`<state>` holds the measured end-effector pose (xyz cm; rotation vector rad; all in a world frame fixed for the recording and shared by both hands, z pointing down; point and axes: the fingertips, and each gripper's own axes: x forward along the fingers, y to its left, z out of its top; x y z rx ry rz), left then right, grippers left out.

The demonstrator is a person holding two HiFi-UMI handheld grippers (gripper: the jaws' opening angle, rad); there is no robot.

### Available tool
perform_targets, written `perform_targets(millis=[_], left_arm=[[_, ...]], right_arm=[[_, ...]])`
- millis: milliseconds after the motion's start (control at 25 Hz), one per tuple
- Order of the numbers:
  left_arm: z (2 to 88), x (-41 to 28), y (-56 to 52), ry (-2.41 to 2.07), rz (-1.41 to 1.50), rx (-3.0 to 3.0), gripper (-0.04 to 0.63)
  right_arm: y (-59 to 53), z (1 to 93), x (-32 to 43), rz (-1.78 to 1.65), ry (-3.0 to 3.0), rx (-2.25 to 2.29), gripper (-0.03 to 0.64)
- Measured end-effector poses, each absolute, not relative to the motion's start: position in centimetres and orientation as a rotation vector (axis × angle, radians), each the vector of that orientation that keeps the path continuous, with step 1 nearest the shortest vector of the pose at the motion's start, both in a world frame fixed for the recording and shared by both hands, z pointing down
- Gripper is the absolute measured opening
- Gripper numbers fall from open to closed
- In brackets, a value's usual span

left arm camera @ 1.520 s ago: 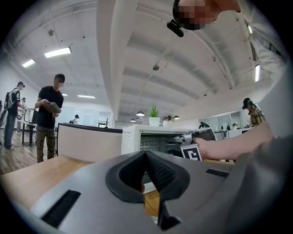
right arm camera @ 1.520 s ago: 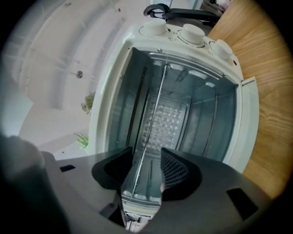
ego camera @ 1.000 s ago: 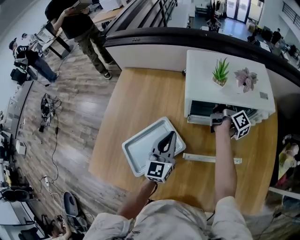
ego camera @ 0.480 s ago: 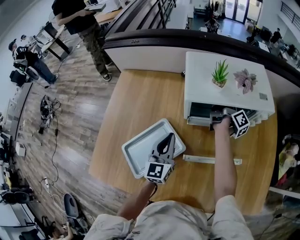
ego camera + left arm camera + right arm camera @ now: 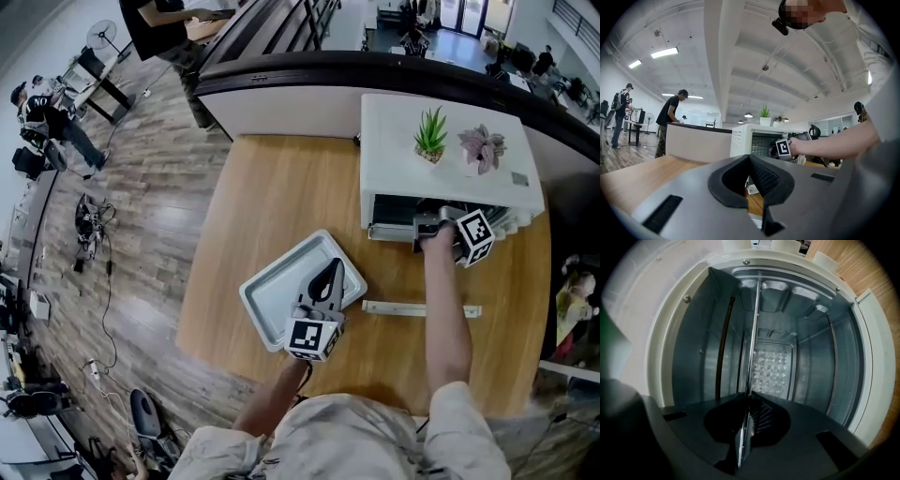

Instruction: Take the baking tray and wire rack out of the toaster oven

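The white toaster oven stands at the far right of the wooden table, its mouth facing me. My right gripper reaches into that mouth. In the right gripper view the wire rack shows edge-on as a thin metal line running into the oven's steel cavity, and my right gripper is shut on its front edge. The grey baking tray lies flat on the table near the front left. My left gripper lies over it, its jaws shut with nothing seen between them.
Two small potted plants stand on the oven's top. A long white strip lies on the table between the tray and the oven. A dark curved counter runs behind the table. People stand on the wooden floor at the far left.
Both grippers keep their places, the right one at the oven mouth and the left one over the tray. A person at the back left has walked further away.
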<state>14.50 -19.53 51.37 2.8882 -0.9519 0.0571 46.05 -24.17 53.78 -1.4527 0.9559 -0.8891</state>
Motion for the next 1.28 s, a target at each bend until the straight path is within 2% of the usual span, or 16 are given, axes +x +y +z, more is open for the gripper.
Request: perform_targets(millis=[1280], left_arm=[[49.8,14.4,-17.8,-0.909,-0.022,2.897,0.014]], right_arm=[[-16.9,53.9,41.7,-0.894,0.962,-1.453,0.025]])
